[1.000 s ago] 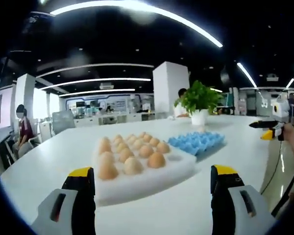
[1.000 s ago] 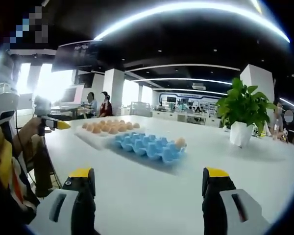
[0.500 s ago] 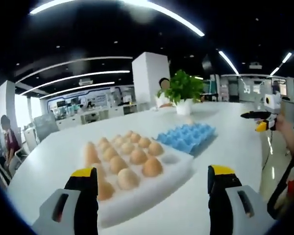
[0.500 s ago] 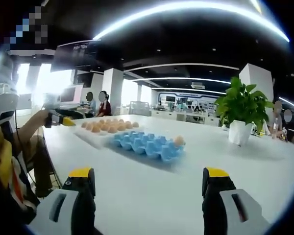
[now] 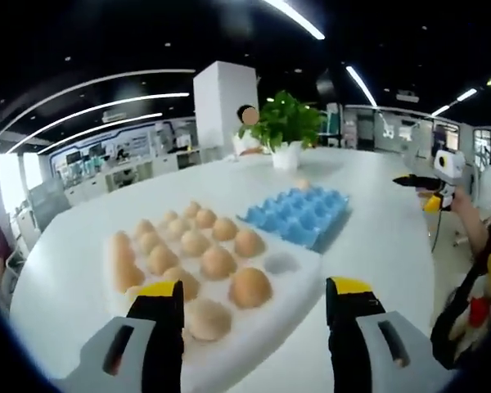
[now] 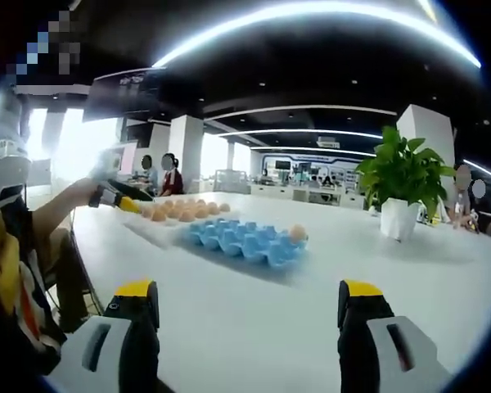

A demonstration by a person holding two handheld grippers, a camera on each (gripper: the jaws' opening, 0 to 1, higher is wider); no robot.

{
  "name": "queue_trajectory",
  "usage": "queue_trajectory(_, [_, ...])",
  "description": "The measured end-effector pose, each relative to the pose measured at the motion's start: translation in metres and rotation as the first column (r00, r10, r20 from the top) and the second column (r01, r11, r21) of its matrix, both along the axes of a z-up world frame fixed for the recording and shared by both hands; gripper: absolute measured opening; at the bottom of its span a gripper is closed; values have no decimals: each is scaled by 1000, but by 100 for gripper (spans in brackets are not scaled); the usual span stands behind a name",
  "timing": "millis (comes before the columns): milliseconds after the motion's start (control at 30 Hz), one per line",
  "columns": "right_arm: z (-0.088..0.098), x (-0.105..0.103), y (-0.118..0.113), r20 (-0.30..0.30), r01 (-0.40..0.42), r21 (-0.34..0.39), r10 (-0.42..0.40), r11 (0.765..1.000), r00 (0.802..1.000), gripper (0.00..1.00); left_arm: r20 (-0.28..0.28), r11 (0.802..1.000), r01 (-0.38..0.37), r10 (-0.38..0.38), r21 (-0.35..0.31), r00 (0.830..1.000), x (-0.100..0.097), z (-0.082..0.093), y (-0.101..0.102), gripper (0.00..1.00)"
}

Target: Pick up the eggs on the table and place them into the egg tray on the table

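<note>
your left gripper [image 5: 254, 327] is wide open and holds nothing, just above the near edge of the white foam pad [image 5: 299, 274] with the eggs [image 5: 218, 263], while your right gripper [image 6: 247, 327] is also wide open and empty, with the blue egg tray [image 6: 245, 241] ahead of it holding one egg [image 6: 297, 233].

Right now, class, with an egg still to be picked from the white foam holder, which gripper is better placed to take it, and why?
Left. The left gripper hangs open just over the eggs in the white foam holder. The right gripper is open above bare table, short of the blue egg tray.
</note>
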State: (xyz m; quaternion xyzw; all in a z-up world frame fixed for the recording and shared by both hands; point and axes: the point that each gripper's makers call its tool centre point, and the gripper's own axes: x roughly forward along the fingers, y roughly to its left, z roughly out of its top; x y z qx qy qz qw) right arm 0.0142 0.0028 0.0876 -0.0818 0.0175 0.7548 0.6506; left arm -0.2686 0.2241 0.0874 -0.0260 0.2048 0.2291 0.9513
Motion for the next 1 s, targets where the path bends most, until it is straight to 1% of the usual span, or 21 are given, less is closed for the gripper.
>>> queue_trajectory(33, [0, 0, 0, -1, -1, 1, 1, 1000, 1000, 95, -25, 1000, 18, -19, -13, 1000, 2, -3, -1, 68])
queue_trajectory(100, [0, -1, 0, -6, -3, 4, 3, 1000, 1000, 95, -49, 999, 34, -35, -21, 998, 5, -5, -1, 67])
queue_trajectory(133, [0, -1, 0, -7, -4, 5, 4, 1000, 1000, 95, -76, 998, 49, -51, -25, 996, 7, -6, -1, 67])
queue_trajectory(233, [0, -2, 1, -4, -3, 4, 3, 1000, 1000, 95, -130, 998, 69, -70, -14, 989, 11, -6, 2, 66])
queue_trajectory(333, [-1, -3, 1, -4, -7, 4, 7, 1000, 1000, 95, -159, 997, 83, -83, -9, 984, 14, -3, 5, 64])
queue_trajectory(433, [-2, -4, 1, -5, -8, 3, 8, 1000, 1000, 95, -175, 996, 92, -94, -22, 980, 17, -3, 8, 62])
queue_trajectory(467, [-2, -4, 1, -6, -7, 3, 7, 1000, 1000, 95, -183, 995, 93, -95, -22, 978, 18, -4, 9, 62])
queue_trajectory(533, [-2, -3, 1, -8, -6, 2, 6, 1000, 1000, 95, -217, 994, 104, -108, -28, 970, 18, -8, 8, 61])
queue_trajectory(600, [-3, -3, 1, -7, -5, 0, 5, 1000, 1000, 95, -234, 993, 109, -115, -40, 965, 18, -12, 9, 60])
queue_trajectory(700, [-3, -3, 1, -7, -6, 0, 6, 1000, 1000, 95, -239, 992, 103, -117, -69, 964, 19, -17, 12, 60])
queue_trajectory(833, [-4, -4, 2, -9, -8, -2, 7, 1000, 1000, 94, -230, 989, 100, -122, -105, 966, 20, -21, 14, 55])
queue_trajectory(933, [-4, -5, 3, -9, -10, -3, 10, 1000, 1000, 94, -229, 989, 100, -122, -108, 966, 20, -21, 14, 53])
queue_trajectory(967, [-5, -5, 3, -9, -12, -4, 12, 1000, 1000, 94, -228, 988, 96, -121, -118, 966, 21, -22, 15, 53])
queue_trajectory(1000, [-4, -5, 3, -7, -12, -3, 12, 1000, 1000, 94, -235, 989, 92, -117, -117, 965, 20, -23, 17, 52])
